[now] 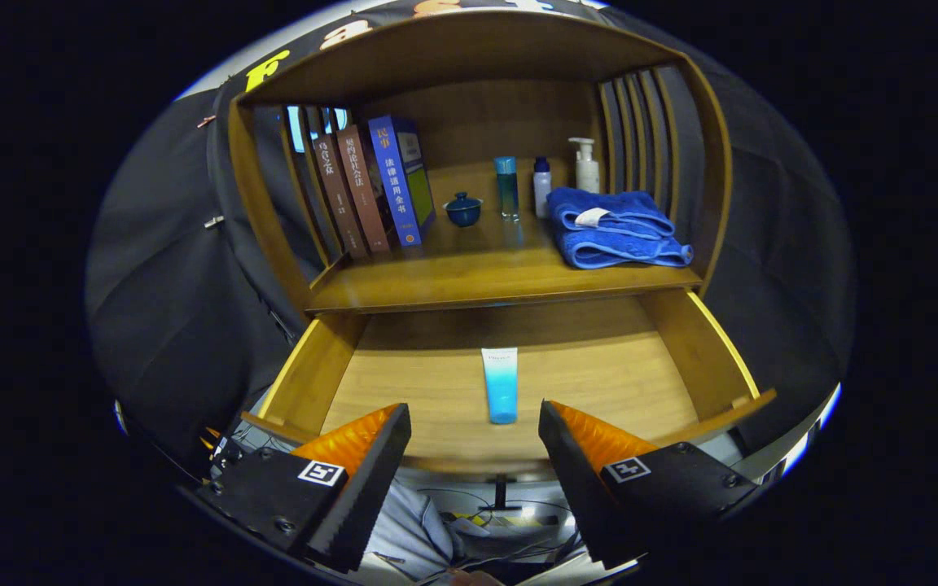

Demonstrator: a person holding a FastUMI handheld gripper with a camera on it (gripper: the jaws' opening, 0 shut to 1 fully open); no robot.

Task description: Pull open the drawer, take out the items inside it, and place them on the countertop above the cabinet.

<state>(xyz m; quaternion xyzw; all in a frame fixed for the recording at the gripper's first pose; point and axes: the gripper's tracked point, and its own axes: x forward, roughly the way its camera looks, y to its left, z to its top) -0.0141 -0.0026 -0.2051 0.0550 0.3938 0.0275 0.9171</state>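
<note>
tongs (pixel 475 423) gape empty before the open drawer (pixel 713 350) holding one tube (pixel 501 384); three books (pixel 371 183) on the countertop (pixel 477 273).

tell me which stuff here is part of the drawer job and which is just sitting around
Part of the job: open drawer; blue tube lying in it, just ahead of the open gripper; countertop.

Just lying about: books, small blue lidded cup, three bottles, folded blue towels.
</note>
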